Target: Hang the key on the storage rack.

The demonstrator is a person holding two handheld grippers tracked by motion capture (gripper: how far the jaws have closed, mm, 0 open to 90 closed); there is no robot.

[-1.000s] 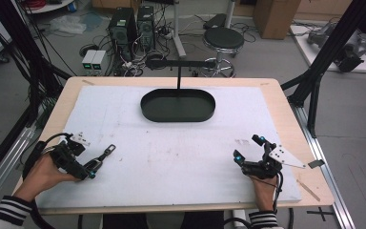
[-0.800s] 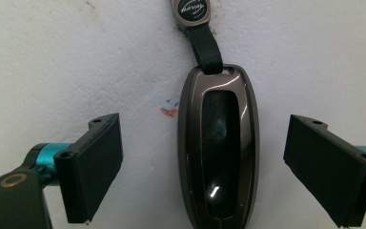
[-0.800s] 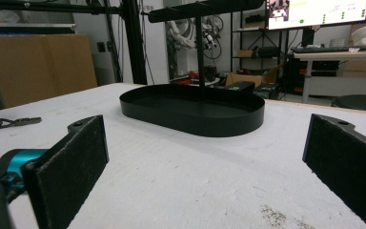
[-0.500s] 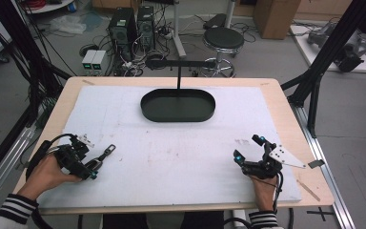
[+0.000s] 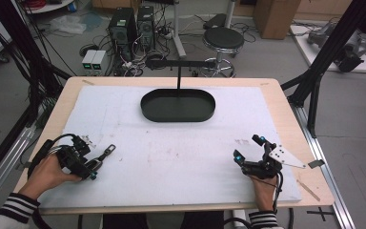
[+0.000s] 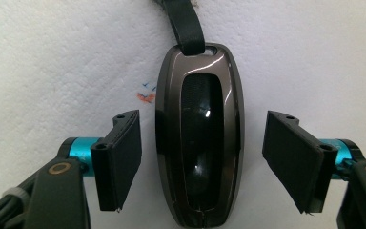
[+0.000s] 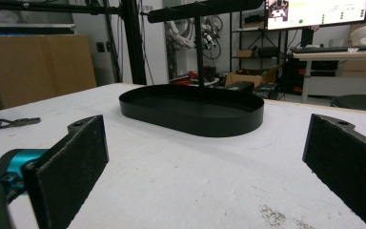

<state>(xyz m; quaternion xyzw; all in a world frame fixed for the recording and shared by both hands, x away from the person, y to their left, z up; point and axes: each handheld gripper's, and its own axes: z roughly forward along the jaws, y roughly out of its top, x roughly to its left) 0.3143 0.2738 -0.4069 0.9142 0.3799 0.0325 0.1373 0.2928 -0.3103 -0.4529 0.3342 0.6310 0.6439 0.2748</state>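
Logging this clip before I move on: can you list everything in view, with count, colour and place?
Key fob: one, glossy dark brown-grey with a black strap, on the table's near left, between the left gripper's pads, not touched.
Tray stand: one, black oval tray with an upright post and crossbar, far centre of the table.
Table cover: one, white, over the wooden table.
Stool: one, black, on the floor beyond the table.
Computer towers: two, black, on the floor.
Left gripper: one, black with teal; jaws have just been closing around the fob.
Right gripper: one, black, near right, open.
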